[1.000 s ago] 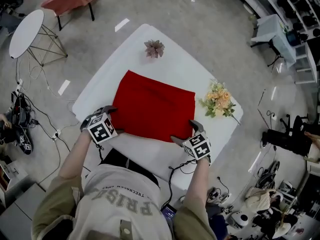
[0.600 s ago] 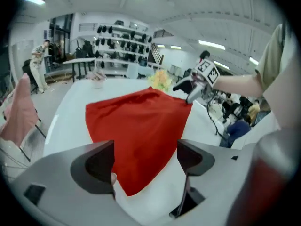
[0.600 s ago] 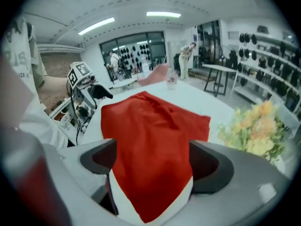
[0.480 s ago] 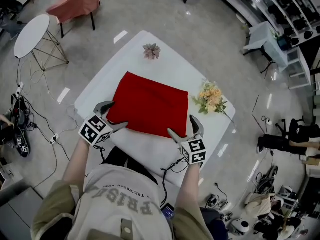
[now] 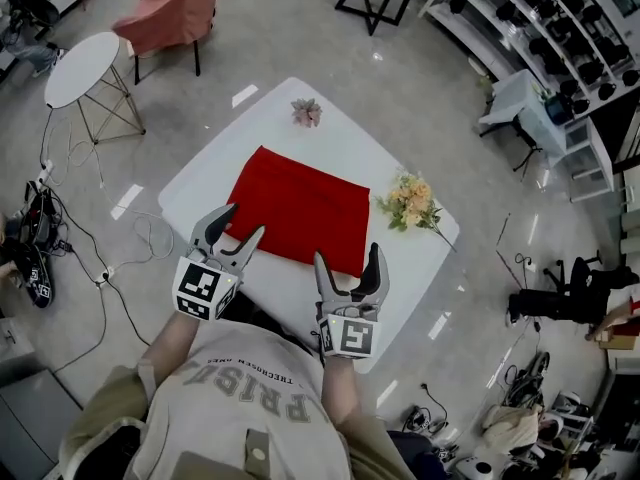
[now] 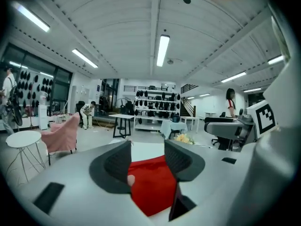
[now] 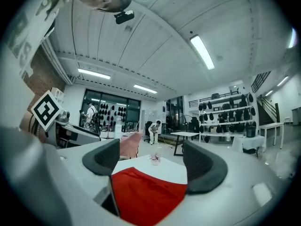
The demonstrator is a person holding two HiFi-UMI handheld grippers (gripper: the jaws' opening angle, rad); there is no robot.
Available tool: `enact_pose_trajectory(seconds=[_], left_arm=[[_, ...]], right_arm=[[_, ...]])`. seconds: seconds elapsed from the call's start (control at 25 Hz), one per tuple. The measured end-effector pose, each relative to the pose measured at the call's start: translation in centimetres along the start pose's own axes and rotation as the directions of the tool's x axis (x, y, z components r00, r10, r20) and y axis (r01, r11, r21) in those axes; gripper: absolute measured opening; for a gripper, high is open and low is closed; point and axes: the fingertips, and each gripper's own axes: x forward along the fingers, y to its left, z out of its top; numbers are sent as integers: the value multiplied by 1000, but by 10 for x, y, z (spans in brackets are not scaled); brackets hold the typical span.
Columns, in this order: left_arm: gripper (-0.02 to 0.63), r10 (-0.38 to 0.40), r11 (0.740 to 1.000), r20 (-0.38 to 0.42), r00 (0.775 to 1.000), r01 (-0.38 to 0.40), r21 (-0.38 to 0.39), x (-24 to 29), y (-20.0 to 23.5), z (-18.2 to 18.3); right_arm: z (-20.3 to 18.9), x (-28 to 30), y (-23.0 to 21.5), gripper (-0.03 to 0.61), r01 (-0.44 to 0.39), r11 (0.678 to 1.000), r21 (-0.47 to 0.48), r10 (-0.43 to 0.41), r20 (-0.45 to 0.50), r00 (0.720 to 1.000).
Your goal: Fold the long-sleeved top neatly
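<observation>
The red long-sleeved top (image 5: 300, 211) lies folded into a flat rectangle on the white table (image 5: 345, 143). Both grippers hang in the air above the table's near edge, pointing roughly level across it, and touch nothing. My left gripper (image 5: 243, 221) is over the top's near left corner. Its jaws are closing with nothing between them. My right gripper (image 5: 347, 256) is over the near right corner, jaws wide but closing a little, also empty. In the left gripper view the top (image 6: 151, 185) shows below the left gripper (image 6: 148, 161). In the right gripper view the top (image 7: 146, 192) lies beneath the right gripper (image 7: 150, 161).
A pink succulent ornament (image 5: 306, 113) sits at the table's far corner and a flower bouquet (image 5: 408, 203) lies to the right of the top. On the floor to the left are a round white side table (image 5: 82, 68), a pink armchair (image 5: 180, 3) and cables (image 5: 40, 228). Shelving (image 5: 560, 48) stands at the right.
Both grippers have lifted off the top's near edge and swung up from pointing down to about level. The left jaws have narrowed. The top lies still.
</observation>
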Motion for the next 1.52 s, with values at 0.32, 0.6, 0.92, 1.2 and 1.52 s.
enact_pose_trajectory(seconds=[0.32, 0.6, 0.92, 1.2, 1.52], left_arm=[[36, 114, 992, 167, 979, -122, 38, -28, -4, 30], [12, 94, 991, 229, 969, -112, 66, -34, -17, 54], [12, 105, 990, 234, 967, -123, 64, -34, -16, 54], [12, 84, 993, 279, 957, -106, 61, -34, -21, 66], [12, 86, 991, 264, 961, -110, 77, -30, -17, 65]], right_arm=[[21, -16, 18, 140, 37, 997, -67, -34, 39, 999], [31, -25, 23, 2, 51, 995, -86, -47, 42, 998], [43, -30, 17, 2, 91, 991, -98, -84, 76, 994], [47, -31, 11, 2, 150, 978, -142, -139, 85, 987], [60, -23, 9, 0, 209, 975, -77, -199, 127, 972]])
